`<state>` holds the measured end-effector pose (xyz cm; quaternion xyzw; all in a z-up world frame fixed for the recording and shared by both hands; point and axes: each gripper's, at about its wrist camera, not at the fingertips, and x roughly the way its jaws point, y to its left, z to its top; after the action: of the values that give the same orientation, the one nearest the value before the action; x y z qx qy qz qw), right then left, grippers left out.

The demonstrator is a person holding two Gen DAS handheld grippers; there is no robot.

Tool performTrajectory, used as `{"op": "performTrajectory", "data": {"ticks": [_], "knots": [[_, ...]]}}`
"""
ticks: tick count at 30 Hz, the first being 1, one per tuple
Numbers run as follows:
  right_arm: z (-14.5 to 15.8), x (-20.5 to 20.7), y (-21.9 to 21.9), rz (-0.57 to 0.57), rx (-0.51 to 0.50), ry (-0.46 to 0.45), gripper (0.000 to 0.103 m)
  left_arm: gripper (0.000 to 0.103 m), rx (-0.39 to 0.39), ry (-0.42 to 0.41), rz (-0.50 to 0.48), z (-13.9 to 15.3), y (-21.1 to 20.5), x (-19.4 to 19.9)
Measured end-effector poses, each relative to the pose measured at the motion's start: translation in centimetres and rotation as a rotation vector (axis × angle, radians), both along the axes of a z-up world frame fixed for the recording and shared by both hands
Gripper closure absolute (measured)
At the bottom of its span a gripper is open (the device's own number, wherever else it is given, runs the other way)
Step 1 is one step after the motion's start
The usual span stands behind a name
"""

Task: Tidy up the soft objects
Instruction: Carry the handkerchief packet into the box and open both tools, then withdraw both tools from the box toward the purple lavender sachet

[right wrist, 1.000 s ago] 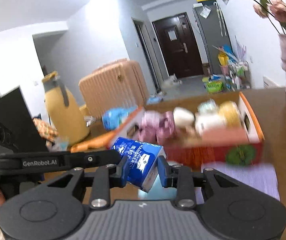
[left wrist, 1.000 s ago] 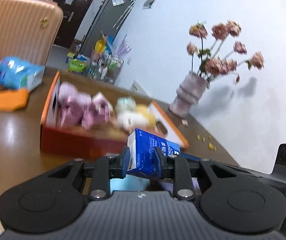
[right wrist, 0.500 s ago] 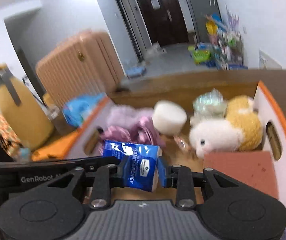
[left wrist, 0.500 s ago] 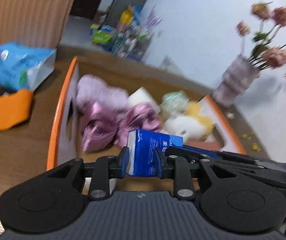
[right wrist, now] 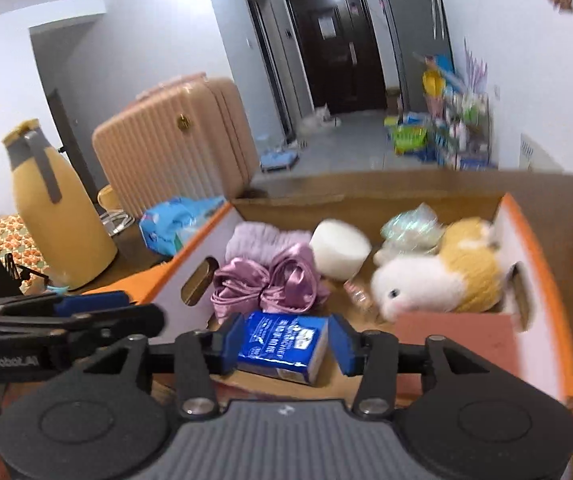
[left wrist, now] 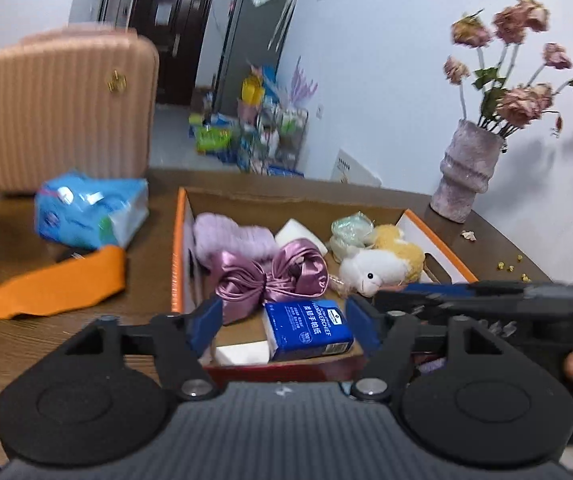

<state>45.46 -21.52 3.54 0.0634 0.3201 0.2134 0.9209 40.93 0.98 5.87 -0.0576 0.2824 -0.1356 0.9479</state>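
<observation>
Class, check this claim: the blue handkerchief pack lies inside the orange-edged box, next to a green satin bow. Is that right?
Not quite. The satin bow is pinkish purple, not green, as the left wrist view shows. The rest holds: the blue handkerchief pack lies inside the orange-edged box, next to that bow.

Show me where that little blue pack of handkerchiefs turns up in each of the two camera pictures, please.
Left wrist view: the blue handkerchief pack lies low in the middle, in the box's near end, between the open left gripper's jaws.
Right wrist view: the pack sits low, just left of centre, between the right gripper's parted jaws.
Shared landmark: the purple satin bow, just behind the pack.
</observation>
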Motion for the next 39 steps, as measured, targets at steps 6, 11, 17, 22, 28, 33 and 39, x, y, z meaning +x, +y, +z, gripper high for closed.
{"op": "performTrajectory", "data": {"ticks": [6, 11, 17, 22, 28, 33, 39], "knots": [[2.5, -5.6, -4.0, -0.018, -0.003, -0.087, 0.037, 0.019, 0.060, -0.088, 0.045, 1.0, -0.2, -6.0], [3.1, -11.4, -6.1, -0.050, -0.060, -0.178, 0.029, 0.016, 0.053, -0.117, 0.058, 1.0, -0.9, -10.6], [1.9, -18.3, -7.3, -0.035, -0.118, -0.258, 0.018, 0.005, 0.038, -0.133, 0.062, -0.4, -2.4, -16.2], [-0.2, -22.6, -8.3, -0.111, -0.134, -0.252, 0.017, 0.005, 0.059, -0.053, 0.032, -3.7, -4.6, -18.6], [-2.0, -24.8, -10.0, -0.153, -0.118, -0.207, 0.017, 0.005, 0.073, -0.009, -0.056, -5.3, -7.0, -19.1], [-2.9, -24.7, -12.0, -0.211, -0.106, -0.183, 0.017, 0.006, 0.018, 0.028, -0.070, -5.2, -8.7, -17.0], [-3.8, -22.2, -13.8, -0.254, -0.079, -0.165, 0.018, 0.023, -0.018, 0.028, -0.101, -4.5, -11.0, -14.4]]}}
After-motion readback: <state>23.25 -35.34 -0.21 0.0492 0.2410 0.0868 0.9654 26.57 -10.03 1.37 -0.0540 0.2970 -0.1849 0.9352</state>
